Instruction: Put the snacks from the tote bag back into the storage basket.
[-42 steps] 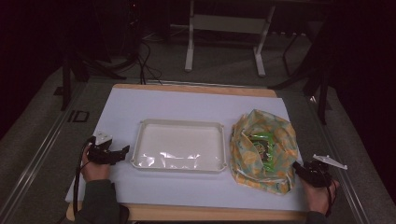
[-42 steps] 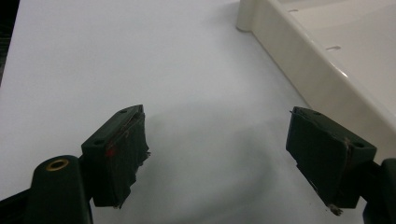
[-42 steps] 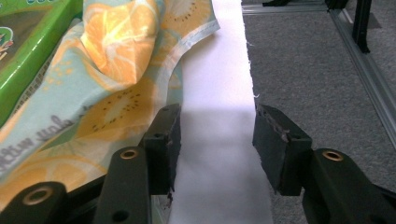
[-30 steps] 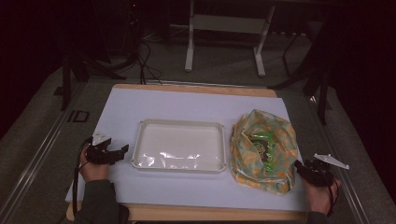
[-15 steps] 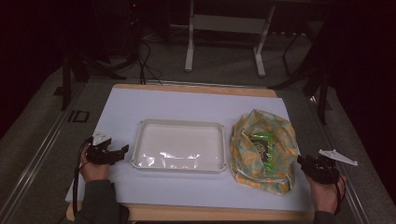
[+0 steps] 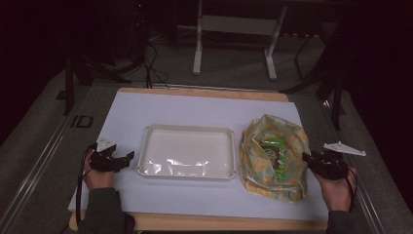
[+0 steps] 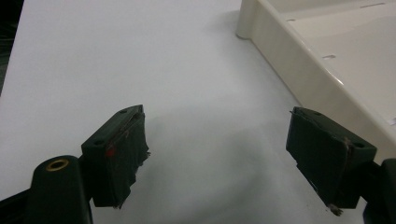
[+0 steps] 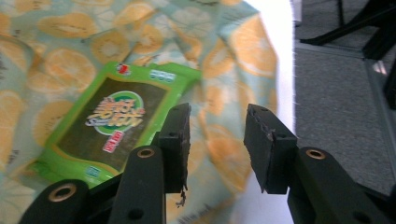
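One tray [image 6: 185, 171], one patterned cloth [image 6: 287, 136], one green packet [image 6: 275, 152], two grippers.

I see a white sheet [image 6: 195, 109] on a light brown wood table [image 6: 204, 222]. Tray [image 6: 187, 173] is cream w/ shiny spots. Cloth [image 6: 287, 134] is pale blue-green w/ orange fruit slices all over. Packet [image 8: 112, 121] on it is bright green, dark middle, white & red letters. Both grippers are black: left gripper [image 7: 215, 154] has a small red dot & gold ring, right gripper [image 8: 217, 140] has gold rings too. Floor [image 6: 39, 161] is grey.
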Tool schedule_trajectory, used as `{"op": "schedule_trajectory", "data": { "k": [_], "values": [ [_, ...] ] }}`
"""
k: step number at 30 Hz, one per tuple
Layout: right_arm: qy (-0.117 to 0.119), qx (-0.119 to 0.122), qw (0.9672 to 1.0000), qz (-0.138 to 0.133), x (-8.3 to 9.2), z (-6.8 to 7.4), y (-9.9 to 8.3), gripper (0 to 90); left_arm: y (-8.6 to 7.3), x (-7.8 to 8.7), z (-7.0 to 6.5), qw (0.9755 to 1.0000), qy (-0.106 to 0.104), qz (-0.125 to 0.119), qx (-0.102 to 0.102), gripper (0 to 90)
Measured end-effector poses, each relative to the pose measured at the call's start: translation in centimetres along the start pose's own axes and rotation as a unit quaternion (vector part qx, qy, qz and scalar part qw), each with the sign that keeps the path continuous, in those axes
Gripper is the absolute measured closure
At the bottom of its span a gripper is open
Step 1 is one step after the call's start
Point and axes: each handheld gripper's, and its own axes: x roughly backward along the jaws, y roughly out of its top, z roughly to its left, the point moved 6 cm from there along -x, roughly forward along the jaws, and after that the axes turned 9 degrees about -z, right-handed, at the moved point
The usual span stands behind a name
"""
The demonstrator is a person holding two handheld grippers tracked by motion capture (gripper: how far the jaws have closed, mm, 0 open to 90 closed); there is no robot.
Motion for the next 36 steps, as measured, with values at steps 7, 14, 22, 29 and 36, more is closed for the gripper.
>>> {"op": "schedule_trajectory", "data": {
  "k": [7,14,22,29,36],
  "values": [
    [0.026,0.01,0.9992,0.029,-1.6,1.7,0.2,58.1,0.0,0.0,0.0,1.0,0.0,0.0,0.0,20.6],
    [0.044,0.014,0.9973,0.058,-3.1,2.8,0.0,53.9,0.0,0.0,0.0,1.0,-0.001,0.0,0.001,20.6],
    [0.063,-0.002,0.9942,0.088,-4.3,3.3,-0.4,48.9,0.0,0.0,0.0,1.0,0.0,0.003,-0.001,20.6],
    [0.077,-0.026,0.9903,0.113,-5.1,3.3,-1.0,45.3,0.0,0.0,0.0,1.0,0.001,0.003,-0.002,20.6],
    [0.091,-0.041,0.9859,0.134,-5.8,3.6,-1.4,40.9,0.0,0.0,0.0,1.0,0.001,0.003,-0.001,20.6]
  ]
}}
